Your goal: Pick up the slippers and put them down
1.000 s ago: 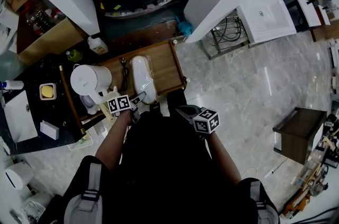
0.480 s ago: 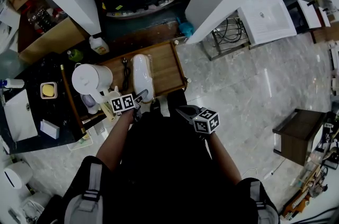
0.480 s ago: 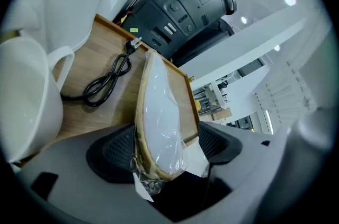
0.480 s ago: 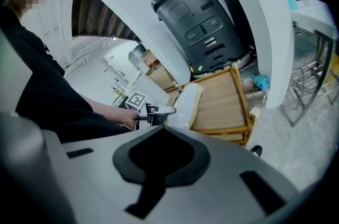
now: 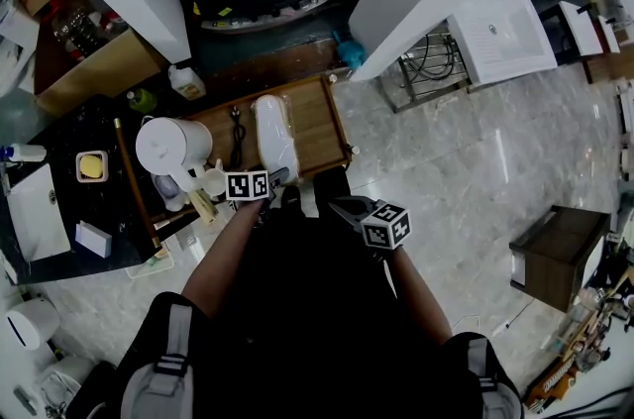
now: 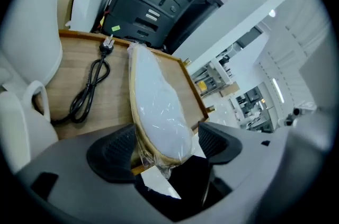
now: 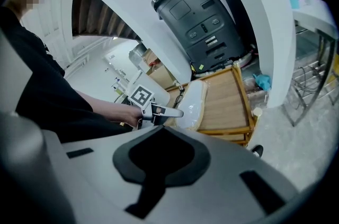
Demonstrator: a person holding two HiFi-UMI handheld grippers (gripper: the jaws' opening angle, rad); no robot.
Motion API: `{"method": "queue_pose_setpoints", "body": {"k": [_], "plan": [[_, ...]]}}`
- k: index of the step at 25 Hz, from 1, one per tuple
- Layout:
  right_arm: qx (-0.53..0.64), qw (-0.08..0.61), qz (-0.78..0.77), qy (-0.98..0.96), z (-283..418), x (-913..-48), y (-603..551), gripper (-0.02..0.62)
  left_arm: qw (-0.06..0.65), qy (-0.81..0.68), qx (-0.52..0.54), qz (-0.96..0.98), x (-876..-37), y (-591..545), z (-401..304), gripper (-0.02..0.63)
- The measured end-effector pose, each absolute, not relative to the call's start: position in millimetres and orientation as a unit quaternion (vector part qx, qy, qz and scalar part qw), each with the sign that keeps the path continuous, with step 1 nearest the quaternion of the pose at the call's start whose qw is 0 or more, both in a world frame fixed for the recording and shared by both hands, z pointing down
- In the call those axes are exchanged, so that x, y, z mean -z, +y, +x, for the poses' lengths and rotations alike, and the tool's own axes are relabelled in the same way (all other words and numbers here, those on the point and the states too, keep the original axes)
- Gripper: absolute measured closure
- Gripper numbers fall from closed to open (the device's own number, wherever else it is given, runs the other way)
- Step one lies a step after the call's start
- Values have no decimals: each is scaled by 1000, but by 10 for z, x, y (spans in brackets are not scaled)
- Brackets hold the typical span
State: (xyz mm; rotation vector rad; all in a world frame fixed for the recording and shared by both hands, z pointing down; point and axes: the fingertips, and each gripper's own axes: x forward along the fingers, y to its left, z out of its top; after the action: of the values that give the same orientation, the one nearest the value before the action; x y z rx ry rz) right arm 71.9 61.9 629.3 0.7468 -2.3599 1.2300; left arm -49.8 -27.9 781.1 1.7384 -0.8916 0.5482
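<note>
Slippers: white pair in clear wrap, flat on wooden desk, lengthwise along its middle, one end at near edge. Left gripper: jaws spread, just been opening, astride that end; we see right pad clear of wrap. Right gripper: we read jaws pressed together, empty, beyond near edge. Black cord lies left of slippers.

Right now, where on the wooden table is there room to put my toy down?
The wooden table is bare right of the wrapped slippers, up to its rail. A narrower strip lies between slippers and black power cord. The left end is crowded by the white kettle and cup.
</note>
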Motion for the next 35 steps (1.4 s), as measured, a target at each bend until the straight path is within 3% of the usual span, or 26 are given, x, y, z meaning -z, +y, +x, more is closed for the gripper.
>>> {"method": "queue_pose_setpoints", "body": {"k": [5, 23, 32, 35], "plan": [[-426, 201, 260, -843, 728, -6318, 614, 588, 508, -400, -258, 718, -7842, -283, -610, 232], [-420, 204, 245, -850, 698, -6307, 635, 588, 550, -407, -69, 726, -7477, -347, -733, 253], [-412, 205, 233, -857, 620, -6287, 652, 588, 555, -379, 5, 740, -7212, -312, -749, 529], [-409, 207, 229, -858, 580, -6281, 658, 588, 560, -367, 43, 741, -7107, -315, -772, 574]]}}
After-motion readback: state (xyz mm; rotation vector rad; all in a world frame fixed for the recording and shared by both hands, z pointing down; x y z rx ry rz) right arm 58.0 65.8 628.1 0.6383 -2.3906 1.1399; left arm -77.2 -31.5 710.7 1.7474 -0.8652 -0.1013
